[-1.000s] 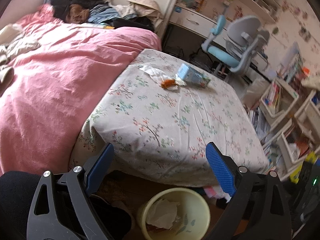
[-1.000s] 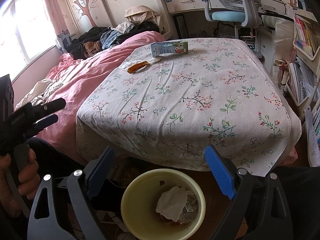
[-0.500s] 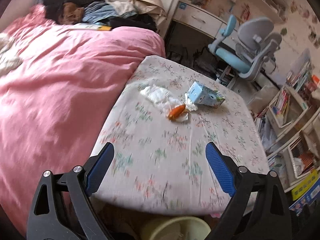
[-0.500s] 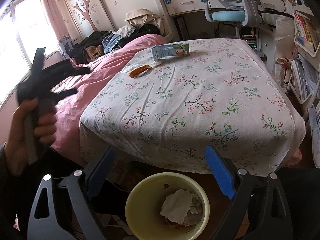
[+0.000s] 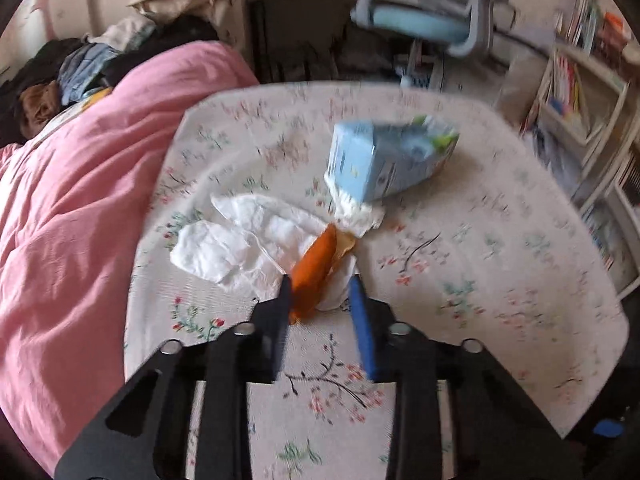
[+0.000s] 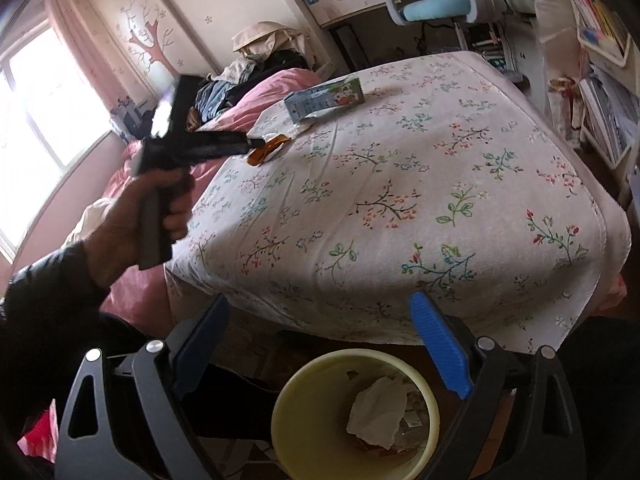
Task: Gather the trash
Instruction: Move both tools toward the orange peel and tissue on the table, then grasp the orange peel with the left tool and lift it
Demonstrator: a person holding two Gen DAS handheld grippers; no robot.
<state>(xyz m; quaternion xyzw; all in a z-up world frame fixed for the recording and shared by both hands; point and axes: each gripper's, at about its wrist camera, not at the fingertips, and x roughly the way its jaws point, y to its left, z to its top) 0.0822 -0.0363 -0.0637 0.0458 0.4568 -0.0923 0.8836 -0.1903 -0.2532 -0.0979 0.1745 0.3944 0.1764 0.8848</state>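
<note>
Here the left gripper (image 5: 318, 294) is closing its jaws on the orange peel (image 5: 314, 270), which lies between them at the near end of a small heap of litter on the flowered bedspread (image 5: 460, 280) — whether the pads already press on the peel cannot be told, since the picture is smeared by motion. To do this well, I would judge, the fingers should take the peel across its narrow middle and catch no fold of the cloth beneath; the white tissue (image 5: 240, 240) touches the peel on the left and partly lies under it, so a low, shallow bite may lift both together, which would suit the task. Just beyond, a light-blue carton (image 5: 384, 160) lies on its side, its near end resting on a smaller crumpled tissue (image 5: 360, 214); it looks light and should crush a little under a firm squeeze. The right gripper (image 6: 320, 344) hangs wide open with nothing in it over the pale yellow bin (image 6: 304, 376) — on the floor against the foot of the bed. In the bin sits a crumpled white tissue (image 6: 376, 412) with some darker scraps under it, too dim to name; there is plenty of room left.
</note>
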